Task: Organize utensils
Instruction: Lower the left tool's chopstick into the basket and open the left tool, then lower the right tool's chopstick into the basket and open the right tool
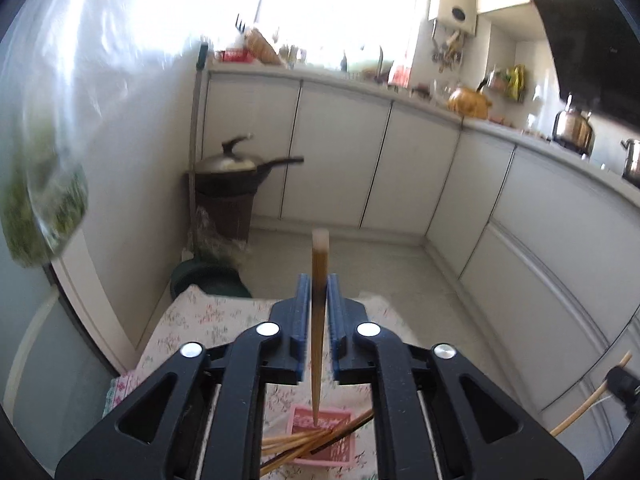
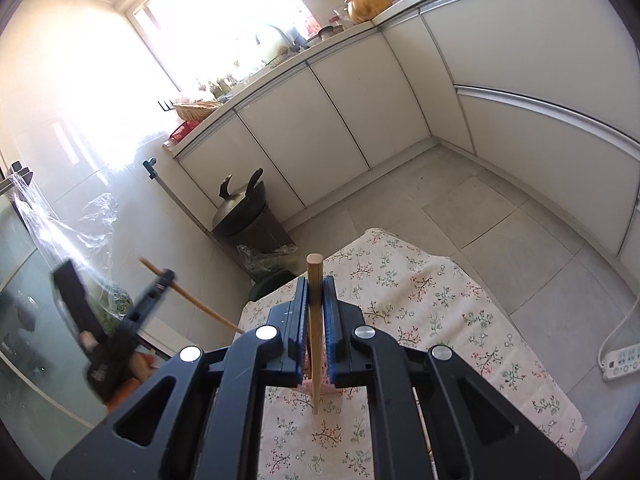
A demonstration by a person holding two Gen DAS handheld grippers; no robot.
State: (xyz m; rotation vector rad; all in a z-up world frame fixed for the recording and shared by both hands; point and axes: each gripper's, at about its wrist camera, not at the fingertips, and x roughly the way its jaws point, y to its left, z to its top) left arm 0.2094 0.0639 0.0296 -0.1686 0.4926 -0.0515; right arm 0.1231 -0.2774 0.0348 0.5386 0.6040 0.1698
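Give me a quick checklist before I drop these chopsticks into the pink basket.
1. Right gripper clamped on right chopstick: ok, pads closed on it.
2. Left gripper clamped on left chopstick: cannot tell; the stick stands between the pads, but whether they press on it is unclear.
3. Left chopstick aimed at the basket: ok, its lower tip points into it.
4. Loose chopsticks tidy in the basket: not ok, they fan out over the rim.
5. Grippers clear of each other: ok, well apart in the right wrist view.
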